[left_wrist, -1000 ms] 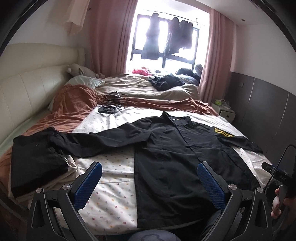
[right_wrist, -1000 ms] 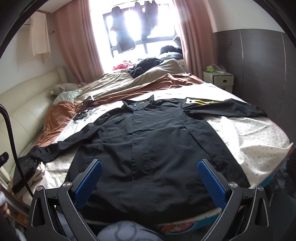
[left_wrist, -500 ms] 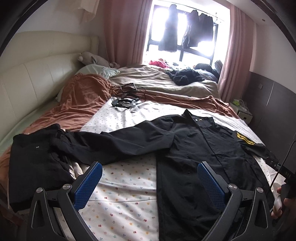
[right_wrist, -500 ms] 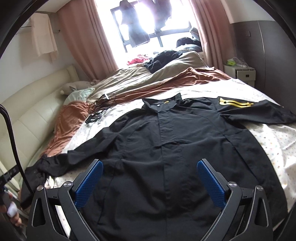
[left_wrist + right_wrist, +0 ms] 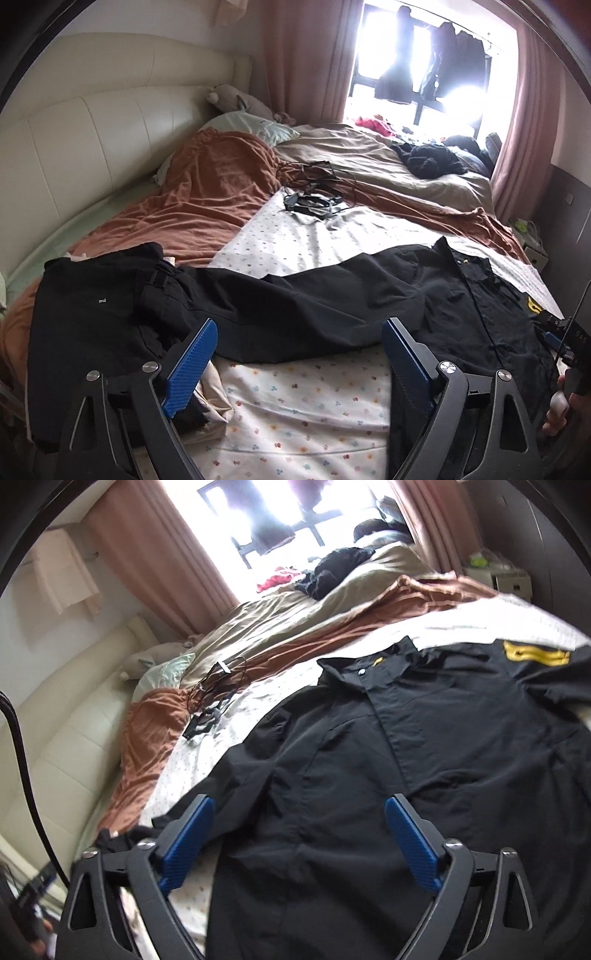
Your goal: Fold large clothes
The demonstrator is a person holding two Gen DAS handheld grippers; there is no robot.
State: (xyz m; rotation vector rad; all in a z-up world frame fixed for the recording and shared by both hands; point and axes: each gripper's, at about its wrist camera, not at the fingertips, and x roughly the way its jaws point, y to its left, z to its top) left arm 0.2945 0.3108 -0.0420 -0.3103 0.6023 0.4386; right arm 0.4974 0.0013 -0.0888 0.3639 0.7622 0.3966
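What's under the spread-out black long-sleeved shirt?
The black long-sleeved shirt lies on a white flower-dotted sheet; its sleeve end overlaps a folded black garment. Anything beneath the shirt's body is hidden.

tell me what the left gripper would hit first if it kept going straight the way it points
Most likely the shirt's outstretched black sleeve, which lies across the flowered sheet right ahead of the left gripper. Its jaws are closing with nothing between them yet. Depth is hard to judge through the fisheye.

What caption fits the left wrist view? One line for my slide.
Left gripper, jaws closing with nothing between them, above the black shirt sleeve on the bed.
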